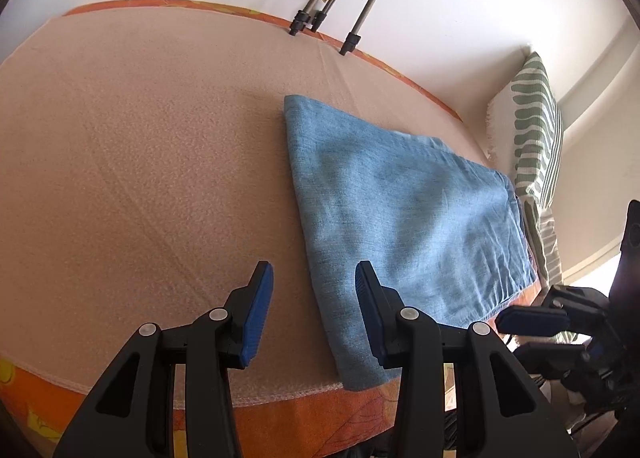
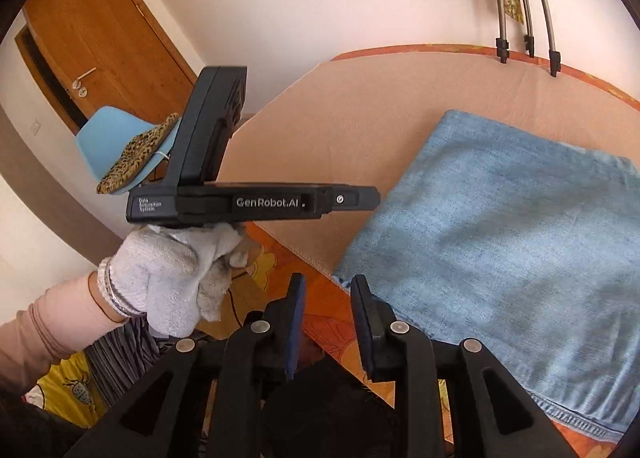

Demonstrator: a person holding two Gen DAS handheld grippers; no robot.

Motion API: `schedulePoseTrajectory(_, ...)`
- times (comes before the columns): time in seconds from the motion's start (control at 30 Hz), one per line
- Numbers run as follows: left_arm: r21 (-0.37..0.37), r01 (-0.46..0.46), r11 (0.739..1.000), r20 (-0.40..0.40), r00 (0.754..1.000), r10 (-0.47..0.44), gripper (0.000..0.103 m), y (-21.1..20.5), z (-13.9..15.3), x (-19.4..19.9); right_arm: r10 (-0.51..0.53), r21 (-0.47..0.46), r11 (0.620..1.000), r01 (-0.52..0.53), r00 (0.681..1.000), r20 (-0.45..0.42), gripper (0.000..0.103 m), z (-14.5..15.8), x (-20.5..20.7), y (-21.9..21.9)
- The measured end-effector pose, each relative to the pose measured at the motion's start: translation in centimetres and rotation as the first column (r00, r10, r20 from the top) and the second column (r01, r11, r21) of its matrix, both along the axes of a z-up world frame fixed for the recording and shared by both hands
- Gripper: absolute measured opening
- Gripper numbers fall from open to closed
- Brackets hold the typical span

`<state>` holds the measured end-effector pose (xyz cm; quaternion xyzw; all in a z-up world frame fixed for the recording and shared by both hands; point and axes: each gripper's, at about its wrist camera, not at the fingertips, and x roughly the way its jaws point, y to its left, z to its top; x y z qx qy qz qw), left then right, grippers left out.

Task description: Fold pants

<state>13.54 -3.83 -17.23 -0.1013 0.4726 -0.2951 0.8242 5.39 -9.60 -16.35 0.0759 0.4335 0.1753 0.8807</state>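
**Folded pants, both grippers free**

On the pink blanket (image 1: 140, 146) the pants (image 1: 400, 210) lie folded flat at its near edge. The left hand-held gripper (image 1: 314, 308) and right hand-held gripper (image 2: 326, 322) are both released and grasp nothing. A stray brush could drag that overhanging corner and undo the fold.

Both views are bright with soft daylight; glare blows out a window (image 1: 592, 278) at the right. Fisheye bends the edges, corners vignette black, focus is sharp.
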Motion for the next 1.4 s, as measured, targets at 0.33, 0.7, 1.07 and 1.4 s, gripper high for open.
schedulePoseTrajectory(0.33, 0.016, -0.077, 0.997, 0.039, 0.996, 0.076, 0.04, 1.2, 0.7, 0.0, -0.053, -0.117, 0.992, 0.041, 0.993, -0.101, 0.022, -5.8, 3.0, 0.5)
schedulePoseTrajectory(0.7, -0.015, -0.009, 1.0, -0.042, 0.999, 0.009, 0.044, -0.7, -1.4, -1.2, -0.052, -0.123, 0.991, 0.045, 0.997, -0.059, 0.044, 0.5, 4.1, -2.0)
schedulePoseTrajectory(1.07, -0.034, -0.002, 0.999, -0.006, 1.0, 0.001, 0.04, -1.7, -1.3, -2.5, -0.127, -0.194, 0.978, 0.081, 0.962, -0.243, 0.048, 0.1, 17.7, 0.8)
schedulePoseTrajectory(1.4, -0.036, 0.051, 0.998, 0.065, 0.997, -0.048, 0.037, -2.6, -0.1, -3.5, -0.239, -0.507, 0.862, 0.016, 0.894, -0.378, 0.06, -5.4, 24.0, 4.7)
